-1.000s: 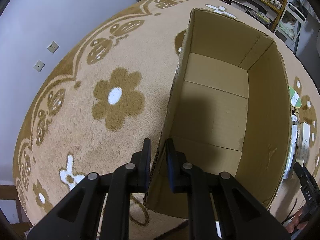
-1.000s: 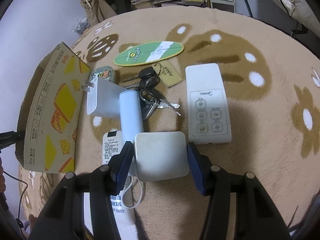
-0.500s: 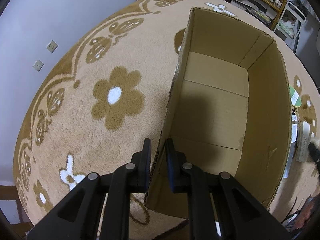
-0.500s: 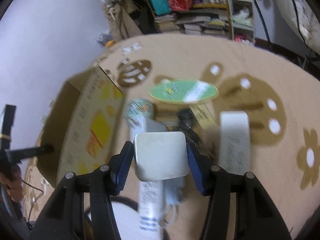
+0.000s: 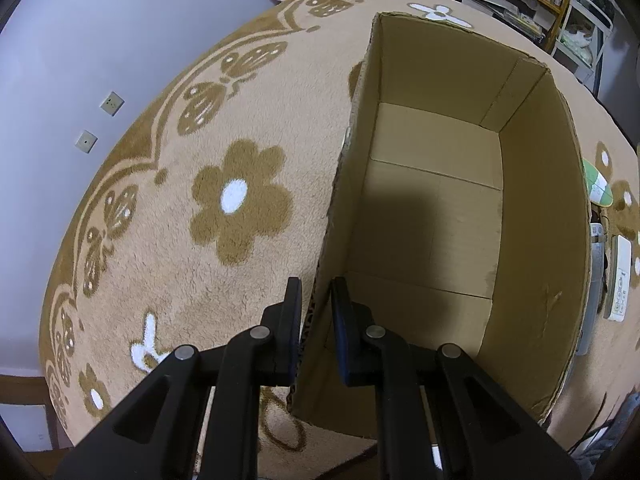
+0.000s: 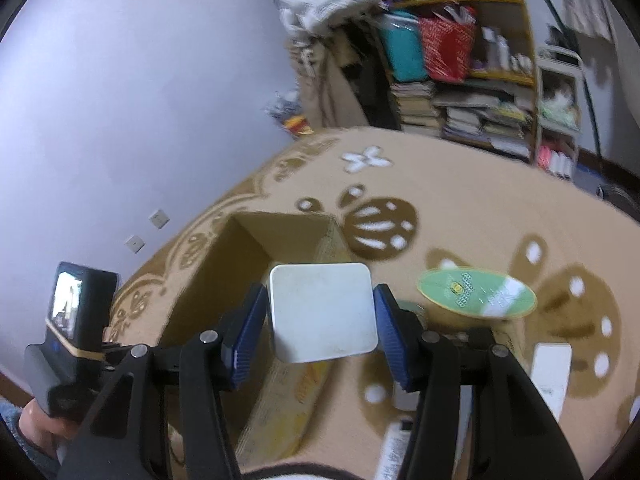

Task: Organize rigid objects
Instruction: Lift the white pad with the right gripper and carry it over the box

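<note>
An open, empty cardboard box (image 5: 532, 216) stands on the flowered rug. My left gripper (image 5: 316, 316) is shut on the box's near left wall, one finger outside and one inside. My right gripper (image 6: 320, 316) is shut on a white square block (image 6: 323, 312) and holds it in the air beside the box (image 6: 224, 280), near its right wall. The left gripper's handle with its small screen (image 6: 76, 320) shows at the left of the right wrist view.
On the rug right of the box lie a green oval card (image 6: 476, 292), a white remote (image 6: 550, 376), a white tube (image 6: 394, 452) and a grey item (image 6: 404, 396). The remote (image 5: 622, 276) also shows in the left wrist view. Full shelves (image 6: 480, 80) stand behind.
My right gripper has lifted the white block off the rug and swung it left toward the box. The left gripper has kept its hold on the box wall.
</note>
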Demonstrator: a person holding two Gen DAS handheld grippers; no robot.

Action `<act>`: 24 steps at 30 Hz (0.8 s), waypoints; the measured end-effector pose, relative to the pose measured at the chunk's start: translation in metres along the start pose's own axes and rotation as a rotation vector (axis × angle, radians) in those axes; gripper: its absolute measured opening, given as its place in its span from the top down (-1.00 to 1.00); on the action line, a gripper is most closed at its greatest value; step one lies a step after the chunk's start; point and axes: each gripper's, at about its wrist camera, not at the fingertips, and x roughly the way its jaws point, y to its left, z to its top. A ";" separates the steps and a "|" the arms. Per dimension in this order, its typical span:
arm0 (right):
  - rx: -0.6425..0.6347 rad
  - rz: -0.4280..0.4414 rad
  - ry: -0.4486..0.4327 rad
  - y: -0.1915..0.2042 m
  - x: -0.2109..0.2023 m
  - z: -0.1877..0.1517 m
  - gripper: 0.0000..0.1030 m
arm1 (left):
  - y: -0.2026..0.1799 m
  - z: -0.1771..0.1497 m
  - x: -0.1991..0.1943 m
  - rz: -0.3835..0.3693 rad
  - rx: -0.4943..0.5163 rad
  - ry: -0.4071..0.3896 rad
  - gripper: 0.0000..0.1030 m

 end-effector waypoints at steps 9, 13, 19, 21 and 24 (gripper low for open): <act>-0.131 0.021 0.019 0.045 0.018 0.000 -0.13 | -0.001 0.000 0.000 0.004 0.004 -0.007 0.73; -0.143 0.014 0.047 0.049 0.027 -0.008 -0.13 | -0.003 0.000 0.000 0.009 0.012 -0.010 0.73; -0.164 0.032 0.073 0.049 0.041 -0.016 -0.14 | 0.002 0.001 0.001 -0.020 -0.001 -0.005 0.73; -0.174 0.013 0.059 0.050 0.043 -0.018 -0.13 | 0.002 0.001 0.002 -0.014 0.003 -0.007 0.73; -0.172 0.025 0.053 0.049 0.043 -0.017 -0.13 | 0.000 0.001 0.002 -0.006 0.006 -0.009 0.73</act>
